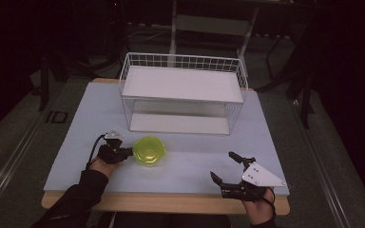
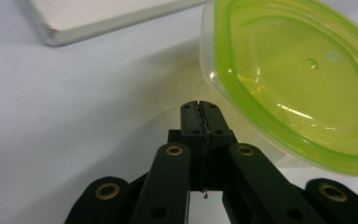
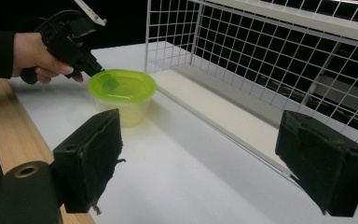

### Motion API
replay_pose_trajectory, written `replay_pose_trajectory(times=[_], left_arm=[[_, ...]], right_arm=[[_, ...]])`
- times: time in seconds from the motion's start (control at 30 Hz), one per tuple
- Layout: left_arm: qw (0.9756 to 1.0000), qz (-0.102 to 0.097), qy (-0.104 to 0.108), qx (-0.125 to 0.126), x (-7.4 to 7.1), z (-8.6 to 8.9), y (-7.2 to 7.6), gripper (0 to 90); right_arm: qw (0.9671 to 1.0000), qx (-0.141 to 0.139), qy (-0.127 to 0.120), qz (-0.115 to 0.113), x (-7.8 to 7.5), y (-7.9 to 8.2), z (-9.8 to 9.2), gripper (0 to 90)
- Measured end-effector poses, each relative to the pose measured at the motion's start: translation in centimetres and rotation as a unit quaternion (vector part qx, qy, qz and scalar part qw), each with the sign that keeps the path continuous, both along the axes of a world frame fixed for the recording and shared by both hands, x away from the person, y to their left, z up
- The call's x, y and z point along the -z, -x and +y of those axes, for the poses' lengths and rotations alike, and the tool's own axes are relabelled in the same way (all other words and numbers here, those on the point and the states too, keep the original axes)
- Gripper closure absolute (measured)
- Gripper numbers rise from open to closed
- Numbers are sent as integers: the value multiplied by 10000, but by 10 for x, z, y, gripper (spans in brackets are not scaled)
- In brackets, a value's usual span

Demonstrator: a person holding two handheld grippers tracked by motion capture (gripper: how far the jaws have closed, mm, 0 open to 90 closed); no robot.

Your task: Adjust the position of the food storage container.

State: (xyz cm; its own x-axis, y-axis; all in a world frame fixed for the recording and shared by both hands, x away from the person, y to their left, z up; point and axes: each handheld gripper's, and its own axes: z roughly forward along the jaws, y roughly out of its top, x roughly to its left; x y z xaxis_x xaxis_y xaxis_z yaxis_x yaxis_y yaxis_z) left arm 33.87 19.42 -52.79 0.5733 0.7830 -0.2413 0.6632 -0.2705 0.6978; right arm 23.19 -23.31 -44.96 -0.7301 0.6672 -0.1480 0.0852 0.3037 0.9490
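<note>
Dark surroundings ring a matte white tabletop (image 1: pixel 180 161) edged in pale wood along the near side; on the floor at the left, pale letters seem to read "ID", though dimly. At the back stands a white wire-grid rack (image 1: pixel 183 92) with two flat white shelf boards, square mesh on its sides. Near the left front sits a small tub (image 1: pixel 148 151) of cloudy translucent plastic, its glossy yellow-green lid rounded and slightly dished; no label is legible. The left hand-held gripper (image 2: pixel 199 109), black with brass-ringed pivots, has its jaws pressed together just beside the lid's rim; whether they touch it is unclear. The right hand-held gripper (image 3: pixel 200 161) is spread wide, its pads rough and frayed, well apart from the tub.
</note>
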Motion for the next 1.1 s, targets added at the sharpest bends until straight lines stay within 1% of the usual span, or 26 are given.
replay_pose_trajectory(times=[0.07, 0.17, 0.2, 0.27, 0.3, 0.37, 0.4, 0.47, 0.5, 0.53, 0.57, 0.63, 0.7, 0.8, 0.87, 0.9, 1.1], left_arm=[[10000, 70, 15, 52, 2, -3, 1, 900], [9999, 122, -13, 122, 3, -6, 5, 900], [9998, 145, 10, 127, 3, -7, 6, 900], [9995, 147, -19, 263, 3, -13, 11, 900], [9995, 156, -32, 283, 3, -15, 12, 900], [9991, 181, 42, 377, 3, -21, 15, 900], [9989, 208, 5, 410, 3, -26, 17, 900], [9984, 280, 55, 489, 3, -32, 21, 900], [9980, 312, 28, 541, 4, -37, 24, 900], [9980, 312, 28, 541, 4, -37, 24, 900], [9974, 351, 33, 634, 5, -43, 27, 900], [9972, 400, -3, 630, 6, -48, 28, 900], [9976, 428, 8, 552, 5, -50, 28, 900], [9981, 437, 104, 415, 1, -46, 29, 900], [9982, 430, 194, 378, -2, -43, 31, 900], [9982, 438, 194, 355, -2, -42, 30, 900], [9976, 501, 206, 420, 1, -52, 25, 900]], right_arm=[[10000, -7, -14, 5, 0, 0, 0, 144], [10000, -5, -8, -1, 0, 0, 0, 144], [10000, -14, -19, 0, 0, 0, 0, 144], [10000, -10, -1, -12, -1, 1, 0, 144], [10000, -22, -12, -15, -1, 1, 0, 144], [10000, -13, 8, -30, -1, 1, 0, 144], [10000, -10, 9, -30, -1, 1, 0, 144], [10000, -11, 14, -27, -1, 1, 0, 144], [10000, -8, 19, -33, -1, 1, 0, 144], [10000, -8, 19, -33, -1, 1, 0, 144], [10000, -20, -4, -34, -1, 1, -1, 144], [10000, -18, 8, -40, -1, 1, 0, 144], [10000, -5, 13, -35, -2, 1, 0, 144], [10000, -21, 25, -67, -2, 2, 0, 144], [10000, -18, 16, -64, -2, 2, -1, 144], [10000, -18, -3, -50, -2, 2, -1, 144], [10000, -17, 4, -72, -3, 2, -1, 144]])
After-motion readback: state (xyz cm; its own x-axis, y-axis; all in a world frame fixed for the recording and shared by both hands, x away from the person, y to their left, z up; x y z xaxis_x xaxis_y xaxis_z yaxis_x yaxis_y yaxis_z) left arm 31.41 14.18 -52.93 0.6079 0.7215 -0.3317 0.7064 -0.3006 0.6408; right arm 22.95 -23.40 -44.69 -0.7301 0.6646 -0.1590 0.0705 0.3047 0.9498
